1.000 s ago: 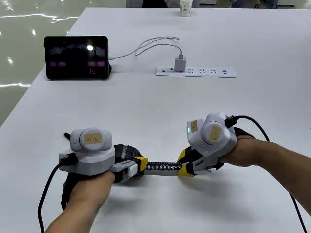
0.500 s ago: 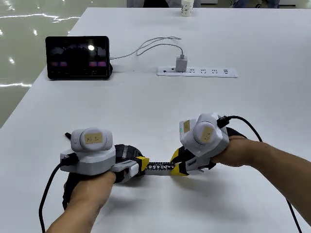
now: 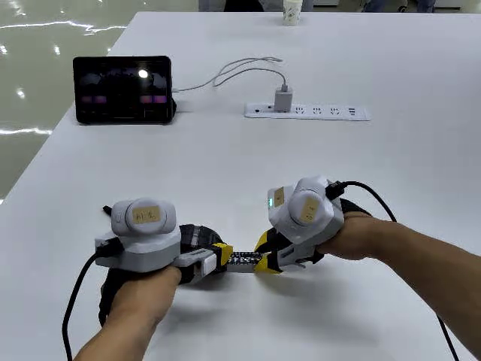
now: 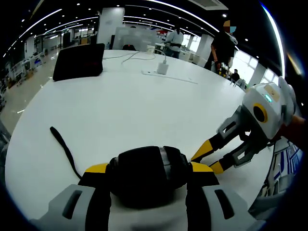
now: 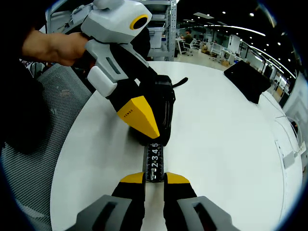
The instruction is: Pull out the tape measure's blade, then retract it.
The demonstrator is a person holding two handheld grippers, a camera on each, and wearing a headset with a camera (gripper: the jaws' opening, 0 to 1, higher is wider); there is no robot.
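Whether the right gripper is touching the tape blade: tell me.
Touching. In the right gripper view, the right gripper has both yellow jaw tips closed on the end of the blade, with no gap on either side.

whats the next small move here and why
Probably ease the right gripper toward the tape measure case so the rest of the blade feeds in. A short stretch lies between case and jaws, which are shut on the blade's end, and the left gripper clamps the case.
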